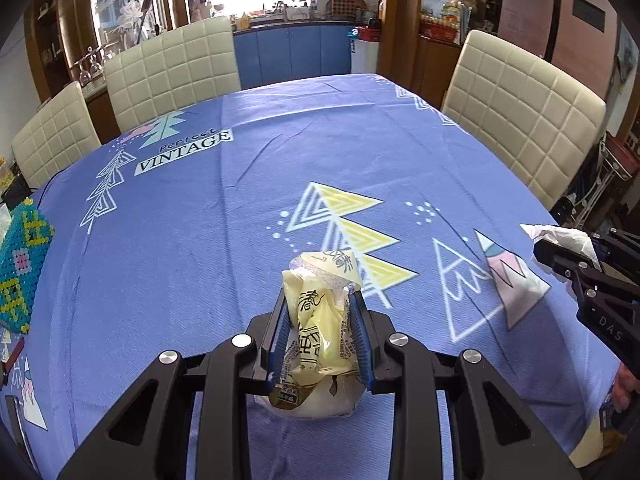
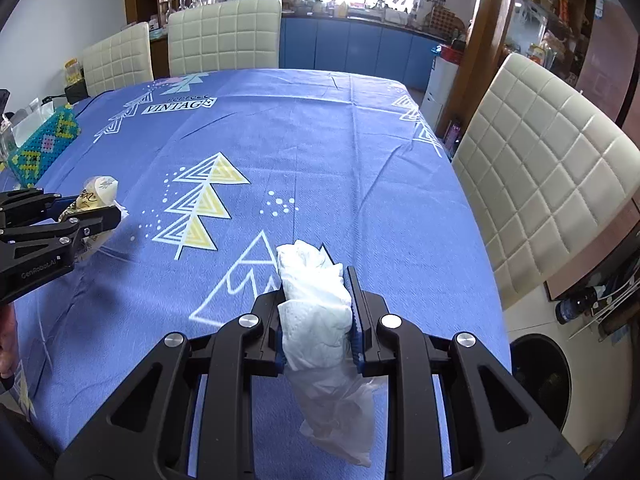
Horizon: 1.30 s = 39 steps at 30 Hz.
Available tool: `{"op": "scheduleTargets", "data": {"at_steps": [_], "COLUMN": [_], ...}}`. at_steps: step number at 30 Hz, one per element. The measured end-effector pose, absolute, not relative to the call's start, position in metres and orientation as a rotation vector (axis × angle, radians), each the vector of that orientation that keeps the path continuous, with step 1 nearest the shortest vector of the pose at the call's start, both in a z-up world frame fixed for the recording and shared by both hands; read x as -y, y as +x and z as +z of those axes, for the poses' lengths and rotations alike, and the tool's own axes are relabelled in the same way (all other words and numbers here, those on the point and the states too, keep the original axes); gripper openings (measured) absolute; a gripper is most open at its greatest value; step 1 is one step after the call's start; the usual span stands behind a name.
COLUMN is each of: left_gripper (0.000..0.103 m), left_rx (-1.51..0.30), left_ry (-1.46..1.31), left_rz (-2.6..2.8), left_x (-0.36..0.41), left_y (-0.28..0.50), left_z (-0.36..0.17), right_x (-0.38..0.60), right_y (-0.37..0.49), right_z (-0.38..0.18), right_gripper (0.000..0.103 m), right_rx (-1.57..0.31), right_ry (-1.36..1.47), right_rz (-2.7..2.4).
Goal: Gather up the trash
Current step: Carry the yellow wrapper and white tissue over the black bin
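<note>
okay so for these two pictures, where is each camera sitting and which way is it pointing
Left wrist view: on the left gripper, facing forward across the blue tablecloth toward cream chairs; its fingers clamp a yellow snack wrapper; right gripper at right edge.
Right wrist view: on the right gripper, facing likewise; its fingers clamp a crumpled white tissue; left gripper at left edge.
Shared: tablecloth, chairs, beaded tissue box, each other's gripper.

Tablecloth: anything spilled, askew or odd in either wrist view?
No spill or damage shows. The tablecloth has only light creases. The left gripper is shut on the yellow wrapper, the right gripper on the crumpled tissue, whose tail hangs below the fingers.
</note>
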<state>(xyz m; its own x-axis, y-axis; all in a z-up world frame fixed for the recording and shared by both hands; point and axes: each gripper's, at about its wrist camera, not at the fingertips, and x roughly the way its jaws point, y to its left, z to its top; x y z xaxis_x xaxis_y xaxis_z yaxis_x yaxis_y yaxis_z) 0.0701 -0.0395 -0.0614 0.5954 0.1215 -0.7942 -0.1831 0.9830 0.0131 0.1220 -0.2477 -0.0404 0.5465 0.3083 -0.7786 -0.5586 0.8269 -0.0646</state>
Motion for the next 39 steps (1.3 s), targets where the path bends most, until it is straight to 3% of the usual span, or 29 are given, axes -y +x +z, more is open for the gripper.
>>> {"op": "scheduleTargets", "data": {"at_steps": [39], "left_gripper": [0.028], "left_rx": [-0.863], "left_ry": [0.18], "left_rz": [-0.266], "left_x": [0.282], "left_y": [0.139], "left_z": [-0.035], "right_x": [0.445], "right_y": [0.117], "right_z": [-0.023], "right_gripper": [0.025], "right_rx": [-0.826], "right_ry": [-0.156], "right_rz": [0.221]}}
